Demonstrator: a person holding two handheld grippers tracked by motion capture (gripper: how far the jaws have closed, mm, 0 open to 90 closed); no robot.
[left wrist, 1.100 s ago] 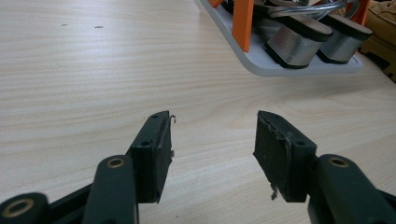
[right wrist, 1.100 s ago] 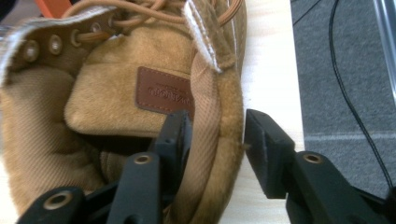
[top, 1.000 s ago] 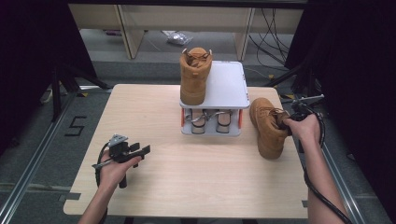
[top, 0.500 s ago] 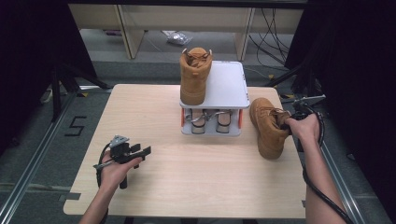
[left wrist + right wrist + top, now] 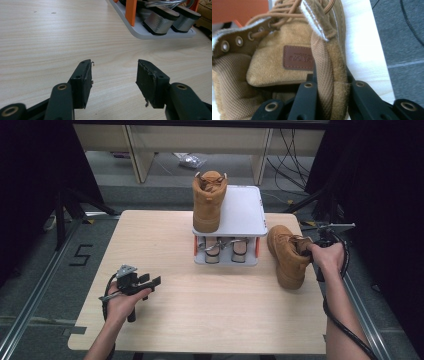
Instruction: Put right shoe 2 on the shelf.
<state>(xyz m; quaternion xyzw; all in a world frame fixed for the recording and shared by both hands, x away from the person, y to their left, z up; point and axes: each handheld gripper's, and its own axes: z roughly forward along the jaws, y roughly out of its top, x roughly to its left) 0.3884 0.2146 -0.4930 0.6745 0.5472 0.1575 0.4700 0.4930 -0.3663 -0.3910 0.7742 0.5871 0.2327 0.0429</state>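
A tan suede boot [image 5: 287, 255] stands on the table at the right, beside the white rack [image 5: 245, 210]. My right gripper [image 5: 311, 250] is shut on its collar; in the right gripper view the padded collar edge [image 5: 329, 75] is pinched between the two jaws of my right gripper [image 5: 329, 86], which have just been closing on it. The matching boot [image 5: 209, 200] stands upright on the rack's top shelf, at its left side. My left gripper [image 5: 150, 282] rests low over the table's front left, open and holding nothing [image 5: 113, 72].
The rack has orange posts [image 5: 131, 11], and a pair of silver shoes [image 5: 225, 247] sits on its lower shelf [image 5: 140, 31]. The table's right edge [image 5: 330, 285] runs close beside the boot. Bare wood lies between the left gripper and the rack.
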